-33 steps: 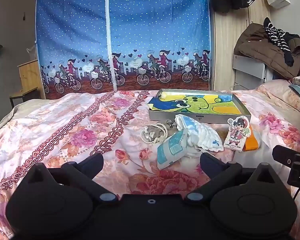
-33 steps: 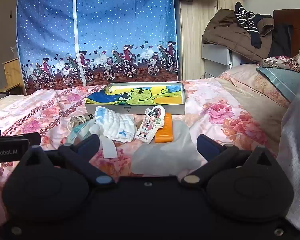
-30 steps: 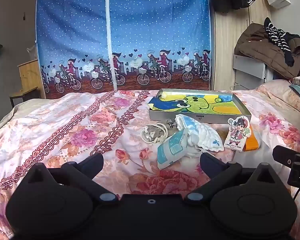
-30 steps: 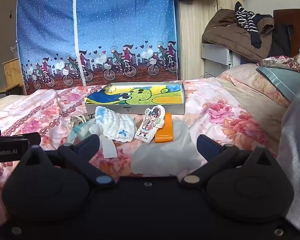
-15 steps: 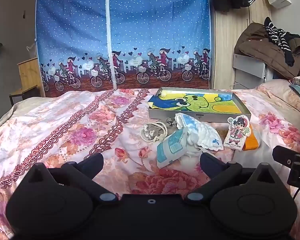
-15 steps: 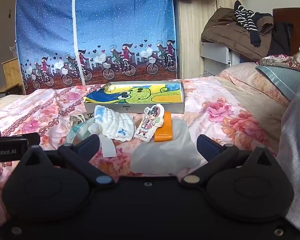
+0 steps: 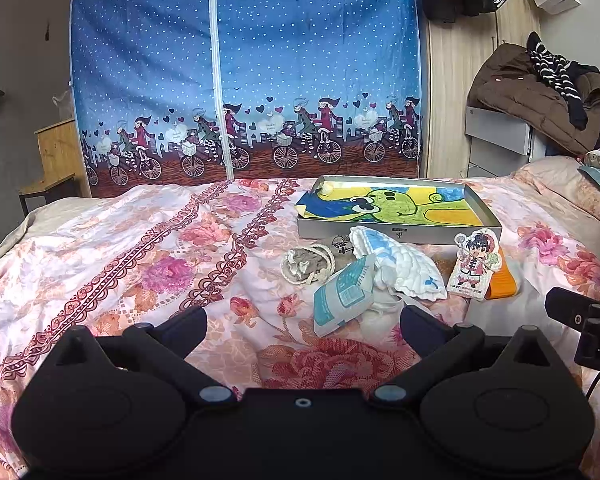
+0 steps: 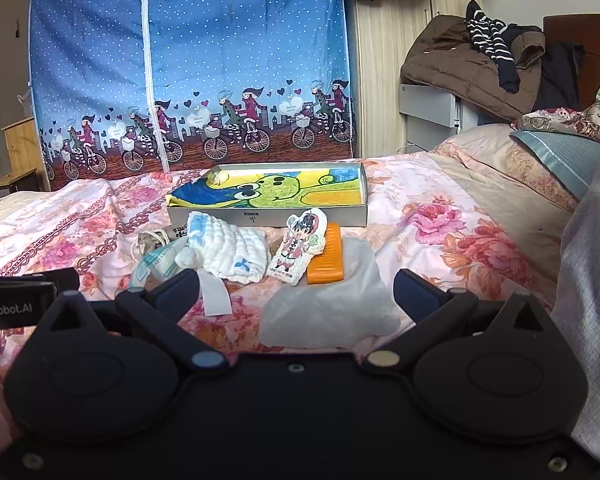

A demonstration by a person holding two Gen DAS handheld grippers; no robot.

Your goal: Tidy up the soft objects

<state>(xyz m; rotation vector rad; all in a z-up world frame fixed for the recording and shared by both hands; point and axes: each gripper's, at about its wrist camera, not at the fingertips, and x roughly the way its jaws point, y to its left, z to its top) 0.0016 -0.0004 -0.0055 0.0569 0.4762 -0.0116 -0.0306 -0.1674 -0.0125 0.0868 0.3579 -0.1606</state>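
Observation:
A grey tray [image 7: 396,234] [image 8: 260,216] lined with a yellow-green cartoon cloth lies on the flowered bed. In front of it lie a coiled rope pouch [image 7: 306,266], a teal-white packet [image 7: 342,294], a white quilted cloth [image 7: 400,264] [image 8: 232,250], a cartoon figure pillow [image 7: 474,266] [image 8: 298,246], an orange piece [image 8: 326,258] and a grey-white bag [image 8: 332,306]. My left gripper [image 7: 302,322] is open and empty, just short of the packet. My right gripper [image 8: 296,288] is open and empty, over the grey-white bag.
A blue fabric wardrobe [image 7: 244,80] stands behind the bed. A brown coat [image 8: 460,64] lies on a cabinet at the right. Pillows [image 8: 540,160] lie at the bed's right end. A wooden stand [image 7: 56,156] is at the far left.
Both grippers have shifted only slightly; the objects sit a touch lower in view. Nothing was grasped or moved.

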